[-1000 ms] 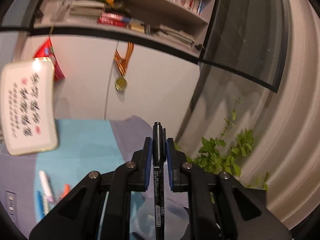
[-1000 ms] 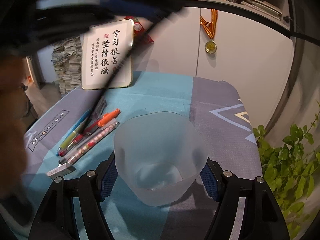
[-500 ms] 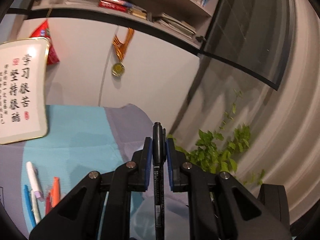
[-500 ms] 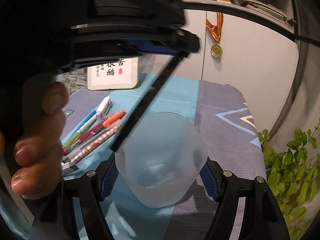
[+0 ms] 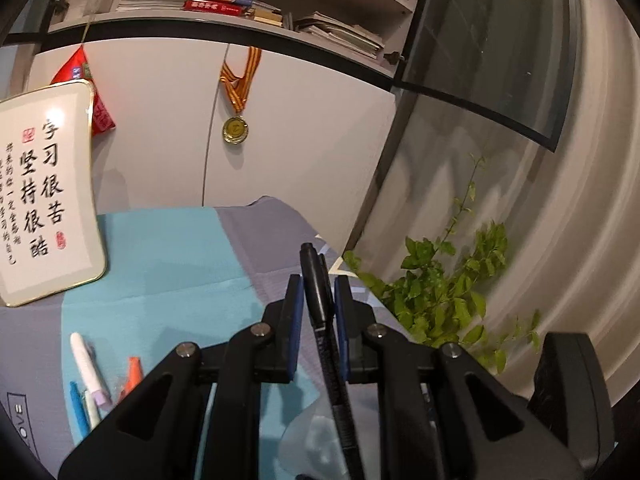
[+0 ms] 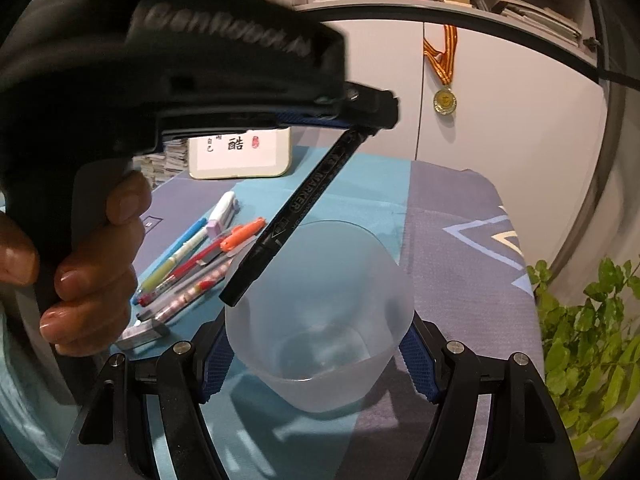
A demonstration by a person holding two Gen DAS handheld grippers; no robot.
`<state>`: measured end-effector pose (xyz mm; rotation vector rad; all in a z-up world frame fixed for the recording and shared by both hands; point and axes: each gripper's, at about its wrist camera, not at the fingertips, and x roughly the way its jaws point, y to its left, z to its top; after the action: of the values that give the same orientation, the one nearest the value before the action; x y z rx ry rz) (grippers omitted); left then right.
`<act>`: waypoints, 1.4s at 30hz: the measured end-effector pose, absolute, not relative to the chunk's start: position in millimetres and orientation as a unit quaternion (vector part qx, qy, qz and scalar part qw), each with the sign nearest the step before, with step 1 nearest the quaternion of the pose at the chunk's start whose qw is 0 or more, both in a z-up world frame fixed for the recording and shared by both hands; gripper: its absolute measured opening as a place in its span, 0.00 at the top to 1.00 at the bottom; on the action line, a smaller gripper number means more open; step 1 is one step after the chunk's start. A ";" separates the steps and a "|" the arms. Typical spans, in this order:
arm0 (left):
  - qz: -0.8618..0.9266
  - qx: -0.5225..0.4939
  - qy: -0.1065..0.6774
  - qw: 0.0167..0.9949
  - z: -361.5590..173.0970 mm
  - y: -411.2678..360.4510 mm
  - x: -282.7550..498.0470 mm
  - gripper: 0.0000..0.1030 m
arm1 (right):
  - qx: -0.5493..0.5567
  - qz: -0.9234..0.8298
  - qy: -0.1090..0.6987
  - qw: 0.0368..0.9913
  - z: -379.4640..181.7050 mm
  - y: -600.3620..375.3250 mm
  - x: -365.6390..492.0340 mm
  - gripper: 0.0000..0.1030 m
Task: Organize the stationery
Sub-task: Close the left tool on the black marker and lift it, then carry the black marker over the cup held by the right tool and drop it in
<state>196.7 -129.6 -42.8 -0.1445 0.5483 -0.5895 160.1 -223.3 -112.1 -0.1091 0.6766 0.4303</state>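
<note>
**Marker Poised Over Frosted Cup**

Grey-and-teal cloth covers the counter [image 6: 452, 216], which stands before white cupboard doors with a medal [image 6: 444, 101] hanging on a striped ribbon and bookshelves above. A framed calligraphy board [image 5: 44, 196] leans at the back of the counter, and a leafy plant [image 6: 592, 340] stands off its far side.

The right gripper [image 6: 316, 364] has its jaws pressed against the two sides of a frosted plastic cup [image 6: 320, 316], which sits upright between them on the cloth, its mouth open to the camera.

The left gripper [image 5: 316, 300] has its jaws pinching a black marker [image 6: 296, 212] near its upper end. In the left wrist view the capped end stands up beyond the jaw tips, while the barrel runs back down between the fingers. In the right wrist view the marker slants down from those jaws, and its lower end hangs at the cup's rim on the side nearest the other pens. Whether it touches the rim cannot be told. A hand [image 6: 88, 272] wraps the left gripper's handle.

Beside the right jaws, just outside the cup, a loose row of pens [image 6: 200, 260] lies on the cloth: blue, yellow-green, red, orange-capped, a patterned one, and a white and lilac one.
</note>
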 end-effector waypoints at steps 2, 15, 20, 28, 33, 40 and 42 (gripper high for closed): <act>-0.294 -0.079 0.276 0.912 -46.8 -123.9 194.1 0.88 | -0.044 0.201 0.335 0.919 -113.1 -224.6 162.8 0.28; -0.293 -0.101 0.239 0.920 -30.7 -114.7 181.5 0.89 | -0.038 0.200 0.340 0.918 -113.9 -225.1 163.0 0.28; -0.291 -0.097 0.228 0.924 -27.7 -118.9 188.9 0.89 | -0.064 0.239 0.328 0.912 -109.1 -216.3 152.0 0.28; -0.303 -0.086 0.211 0.925 -22.2 -117.8 178.7 0.90 | -0.064 0.254 0.334 0.905 -105.8 -213.4 151.8 0.28; -0.305 -0.082 0.237 0.919 -33.2 -112.6 174.4 0.90 | -0.058 0.223 0.344 0.910 -108.1 -223.0 157.9 0.28; -0.277 -0.074 0.290 0.913 -52.1 -89.7 178.3 0.46 | -0.058 0.201 0.346 0.914 -105.2 -238.3 148.7 0.28; -0.270 -0.049 0.301 0.913 -59.2 -92.9 186.4 0.36 | -0.071 0.165 0.347 0.920 -104.9 -244.8 149.3 0.28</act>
<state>186.4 -92.9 -59.2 -0.1010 0.6201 -0.5560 149.3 -244.8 -104.9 -0.1458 0.7140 0.3398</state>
